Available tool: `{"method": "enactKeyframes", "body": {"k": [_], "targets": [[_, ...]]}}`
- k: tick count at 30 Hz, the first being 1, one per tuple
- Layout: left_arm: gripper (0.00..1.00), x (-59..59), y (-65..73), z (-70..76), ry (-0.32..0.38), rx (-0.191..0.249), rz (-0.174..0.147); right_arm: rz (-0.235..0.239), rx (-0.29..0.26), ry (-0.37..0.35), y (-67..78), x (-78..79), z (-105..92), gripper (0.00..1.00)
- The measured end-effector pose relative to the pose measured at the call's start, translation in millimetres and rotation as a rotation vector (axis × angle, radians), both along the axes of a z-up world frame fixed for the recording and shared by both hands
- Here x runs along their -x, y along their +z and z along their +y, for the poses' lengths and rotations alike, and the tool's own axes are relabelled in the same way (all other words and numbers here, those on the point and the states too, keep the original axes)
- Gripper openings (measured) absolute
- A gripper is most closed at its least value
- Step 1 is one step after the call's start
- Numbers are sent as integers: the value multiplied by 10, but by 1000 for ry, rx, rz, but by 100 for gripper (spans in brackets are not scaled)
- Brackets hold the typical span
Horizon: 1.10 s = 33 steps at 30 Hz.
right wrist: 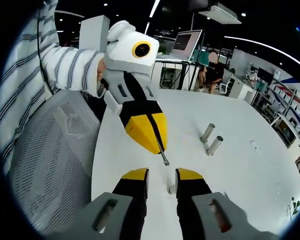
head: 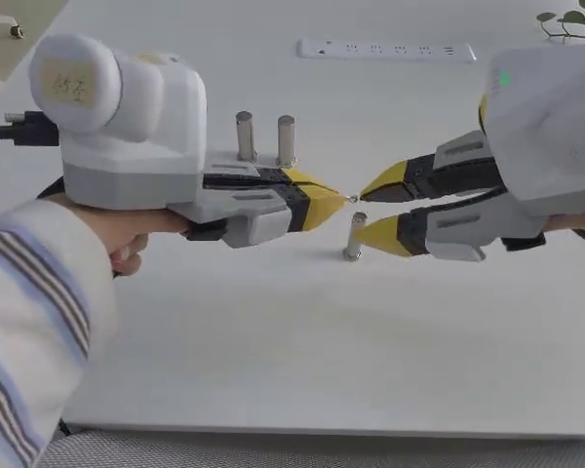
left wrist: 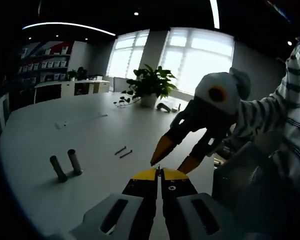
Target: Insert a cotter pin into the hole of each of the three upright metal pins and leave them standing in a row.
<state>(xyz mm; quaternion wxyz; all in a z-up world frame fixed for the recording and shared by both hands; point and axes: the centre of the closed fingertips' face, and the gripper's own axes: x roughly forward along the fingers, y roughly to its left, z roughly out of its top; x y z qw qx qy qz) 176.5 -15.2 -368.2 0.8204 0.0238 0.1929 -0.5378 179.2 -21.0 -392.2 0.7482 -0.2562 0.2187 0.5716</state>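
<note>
Cotter pin (head: 352, 198) was pinched in pressed-together jaws of left gripper (head: 337, 201), thin tip poking out just above third metal pin (head: 355, 237). That pin stood upright on table (head: 273, 331) between spread jaws of right gripper (right wrist: 162, 176), not clamped. Hole too small to make out. Two further metal pins (head: 286, 139) stood upright behind, close together.

Risks, as judged:
- unsteadied pin could topple if cotter tip missed hole and shoved sideways
- right jaws closing off-centre could knock it
- thin cotter could twist in grip
</note>
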Motion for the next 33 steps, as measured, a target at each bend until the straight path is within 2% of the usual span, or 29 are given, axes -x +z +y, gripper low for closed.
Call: {"method": "enactKeyframes", "body": {"k": [2, 5, 7, 8, 11, 17, 23, 29, 33], "targets": [[0, 60, 7, -15, -19, -2, 3, 28, -8, 8, -13, 55, 10, 14], [0, 117, 7, -30, -55, -24, -24, 47, -27, 11, -12, 98, 26, 12], [0, 138, 48, -53, -67, 0, -26, 60, -43, 14, -1, 126, 37, 11], [0, 149, 57, -57, -77, -2, -33, 73, -53, 22, 7, 154, 49, 11], [0, 177, 66, -72, -103, -11, -49, 85, -63, 33, 23, 192, 61, 9], [0, 195, 90, -95, -120, -4, -53, 104, -94, 30, 76, 213, 66, 3], [0, 197, 43, -96, -138, -31, -55, 108, -97, 36, 101, 233, 42, 0], [0, 218, 15, -125, -161, -37, -53, 115, -77, 58, 90, 286, 15, 0], [0, 267, -18, -171, -192, -60, -57, 116, -57, 85, 79, 338, 5, 0]]}}
